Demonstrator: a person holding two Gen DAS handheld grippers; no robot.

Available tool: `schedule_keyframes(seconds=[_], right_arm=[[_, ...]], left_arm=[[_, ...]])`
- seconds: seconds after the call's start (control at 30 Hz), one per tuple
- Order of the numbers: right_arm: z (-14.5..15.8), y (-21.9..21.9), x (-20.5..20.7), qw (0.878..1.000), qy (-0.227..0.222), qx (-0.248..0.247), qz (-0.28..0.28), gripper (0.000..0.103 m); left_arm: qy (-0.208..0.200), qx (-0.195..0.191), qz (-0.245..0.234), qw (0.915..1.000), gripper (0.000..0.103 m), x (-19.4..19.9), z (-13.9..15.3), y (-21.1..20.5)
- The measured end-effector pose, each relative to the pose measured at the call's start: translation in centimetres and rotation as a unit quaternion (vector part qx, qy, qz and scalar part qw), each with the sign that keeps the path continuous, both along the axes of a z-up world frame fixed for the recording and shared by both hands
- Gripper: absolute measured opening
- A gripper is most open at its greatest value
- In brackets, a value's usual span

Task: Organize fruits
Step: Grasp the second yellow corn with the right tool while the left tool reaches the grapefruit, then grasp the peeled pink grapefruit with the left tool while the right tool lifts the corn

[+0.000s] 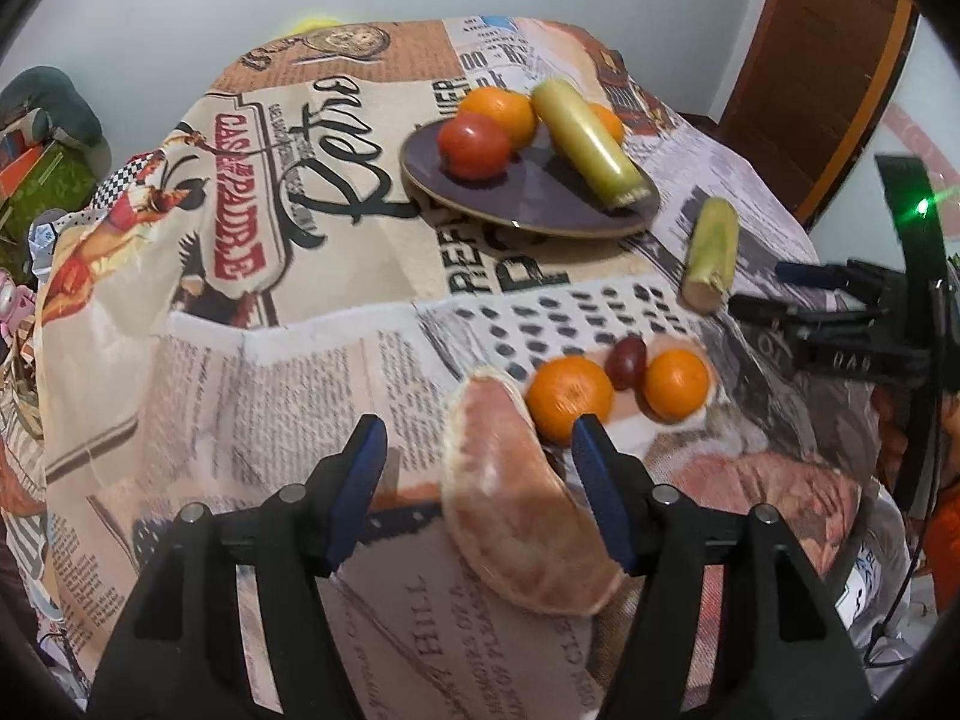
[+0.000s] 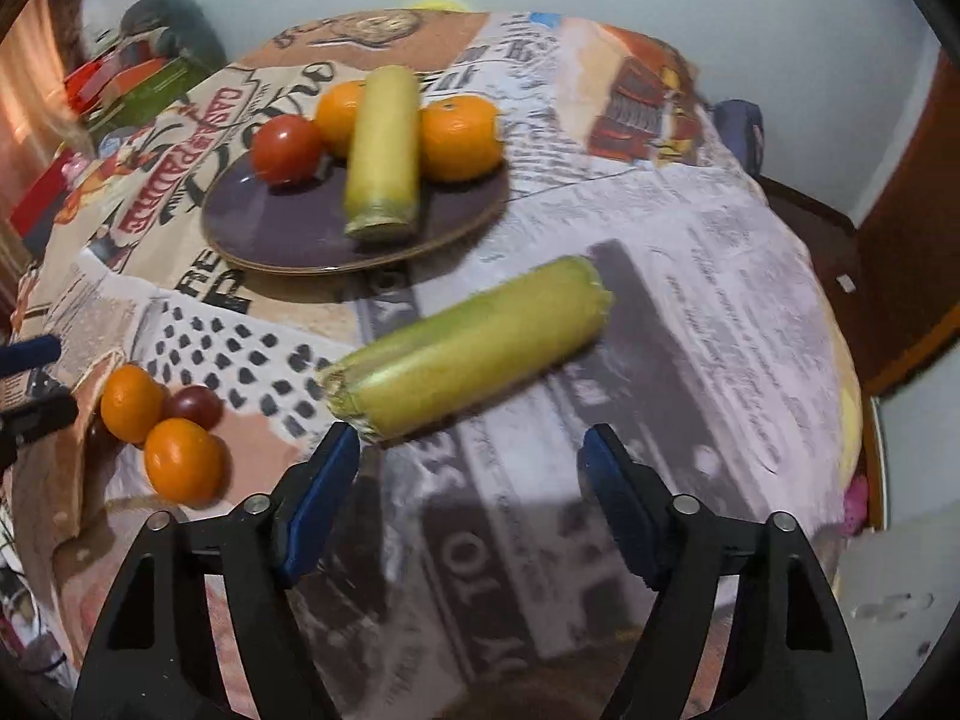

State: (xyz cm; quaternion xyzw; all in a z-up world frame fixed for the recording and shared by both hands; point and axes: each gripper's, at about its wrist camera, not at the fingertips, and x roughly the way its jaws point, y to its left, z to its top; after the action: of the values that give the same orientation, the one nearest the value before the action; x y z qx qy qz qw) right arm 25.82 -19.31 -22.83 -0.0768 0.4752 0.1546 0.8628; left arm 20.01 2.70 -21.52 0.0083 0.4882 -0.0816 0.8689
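Note:
My left gripper is open around a pale pink peeled citrus wedge. The wedge rests on the cloth against the right pad, clear of the left pad. Just beyond lie two oranges and a dark red grape. My right gripper is open with nothing between its fingers. A yellow-green stalk piece lies crosswise just ahead of its fingertips. The dark purple plate holds a tomato, two oranges and a second stalk piece.
A newspaper-print cloth covers the round table and hangs over its edges. Boxes and clutter sit off the table's left side. A wooden door stands at the back right. The right gripper shows at the left wrist view's right edge.

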Motion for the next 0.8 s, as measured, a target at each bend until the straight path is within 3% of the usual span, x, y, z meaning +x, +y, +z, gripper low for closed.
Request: schedule_keyframes(seconds=[0.23,0.5,0.67,0.77,0.8], right_arm=[[2.1,0.4,-0.2,0.999,-0.03,0.021,-0.014,0.074],[0.6,1.6,3.6,0.996,0.013,0.067,-0.059,0.075],[-0.6,2.6,4.3,0.997,0.019,0.049,-0.061,0.077],[-1.2,2.2,4.0,0.997,0.027,0.062,-0.044,0.071],[-1.3,2.0,3.8,0.997,0.032,0.065,-0.037,0.065]], left_arm=[[0.021,-0.004,0.0,0.9998,0.064,-1.0,-2.0,-0.8],[0.01,-0.014,0.008,0.9998,0.053,-1.1,-2.2,-0.4],[0.006,-0.023,0.022,0.9995,0.05,-0.6,-1.6,1.5],[-0.003,-0.017,0.029,0.9994,0.047,-0.5,-1.1,2.4],[-0.005,-0.016,0.03,0.9994,0.047,-0.5,-1.0,2.6]])
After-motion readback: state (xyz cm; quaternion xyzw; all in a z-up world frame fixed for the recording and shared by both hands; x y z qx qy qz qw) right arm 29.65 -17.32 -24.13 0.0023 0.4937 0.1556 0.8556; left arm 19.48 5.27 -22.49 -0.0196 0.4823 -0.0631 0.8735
